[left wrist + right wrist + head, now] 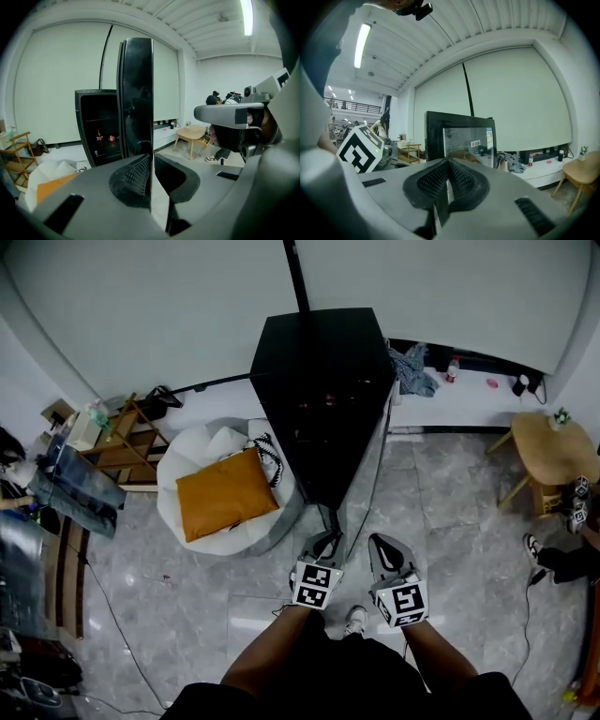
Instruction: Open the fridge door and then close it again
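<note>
The black fridge stands against the back wall with its glass door swung out towards me. My left gripper is at the door's free edge, low down. In the left gripper view the door stands edge-on between the jaws of the left gripper, which is shut on that edge. Behind it the fridge's open inside shows a cola bottle. My right gripper hovers beside the door on its outer side, shut and holding nothing. In the right gripper view, my right gripper faces the door's glass front.
A white beanbag with an orange cushion lies left of the fridge, with a wooden rack beyond it. At the right are a round wooden table and a person's shoe. A cable crosses the floor.
</note>
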Demonstrator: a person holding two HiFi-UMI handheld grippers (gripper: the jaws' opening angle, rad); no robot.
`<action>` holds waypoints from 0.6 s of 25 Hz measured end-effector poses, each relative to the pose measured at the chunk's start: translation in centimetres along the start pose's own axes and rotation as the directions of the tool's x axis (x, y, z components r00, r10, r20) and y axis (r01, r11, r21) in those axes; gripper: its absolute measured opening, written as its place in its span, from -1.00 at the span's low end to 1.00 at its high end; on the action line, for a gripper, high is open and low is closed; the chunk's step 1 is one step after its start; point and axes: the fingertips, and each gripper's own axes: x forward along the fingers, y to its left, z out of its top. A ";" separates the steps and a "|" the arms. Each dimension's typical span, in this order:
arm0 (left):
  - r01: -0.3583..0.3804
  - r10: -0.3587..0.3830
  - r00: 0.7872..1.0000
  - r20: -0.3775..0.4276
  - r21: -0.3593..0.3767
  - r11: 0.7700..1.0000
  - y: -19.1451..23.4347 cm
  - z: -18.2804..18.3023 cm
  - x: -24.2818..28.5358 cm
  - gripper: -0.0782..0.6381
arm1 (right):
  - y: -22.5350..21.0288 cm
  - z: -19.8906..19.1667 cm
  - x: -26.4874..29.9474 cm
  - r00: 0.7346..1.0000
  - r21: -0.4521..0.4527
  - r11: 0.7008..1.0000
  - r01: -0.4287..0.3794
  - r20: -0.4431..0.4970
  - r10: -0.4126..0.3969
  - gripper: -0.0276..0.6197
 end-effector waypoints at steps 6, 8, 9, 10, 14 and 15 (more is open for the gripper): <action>0.044 -0.044 0.999 0.000 0.002 0.999 -1.7 -0.1 0.1 -0.67 | -0.4 0.1 0.1 1.000 -0.006 1.000 0.003 0.002 -0.003 -0.86; 0.048 -0.048 0.999 0.001 0.001 0.999 -2.2 -0.1 0.2 -0.67 | -0.7 0.1 0.0 1.000 -0.006 1.000 0.005 0.004 -0.005 -0.86; 0.050 -0.050 0.999 0.002 -0.002 0.999 -2.4 -0.1 0.2 -0.68 | -0.9 0.0 0.0 1.000 -0.006 1.000 0.007 0.005 -0.007 -0.86; 0.053 -0.053 0.999 0.003 -0.003 0.999 -2.7 -0.1 0.3 -0.68 | -1.0 0.0 -0.1 1.000 -0.005 1.000 0.008 0.004 -0.008 -0.86; 0.079 -0.079 0.997 0.002 0.008 0.997 -3.4 0.1 0.3 -0.69 | -1.4 -0.2 -0.3 1.000 -0.002 1.000 0.009 -0.001 -0.009 -0.86; 0.086 -0.086 0.996 0.000 0.013 0.996 -3.5 0.1 0.3 -0.69 | -1.4 -0.2 -0.2 1.000 -0.001 1.000 0.008 -0.002 -0.008 -0.86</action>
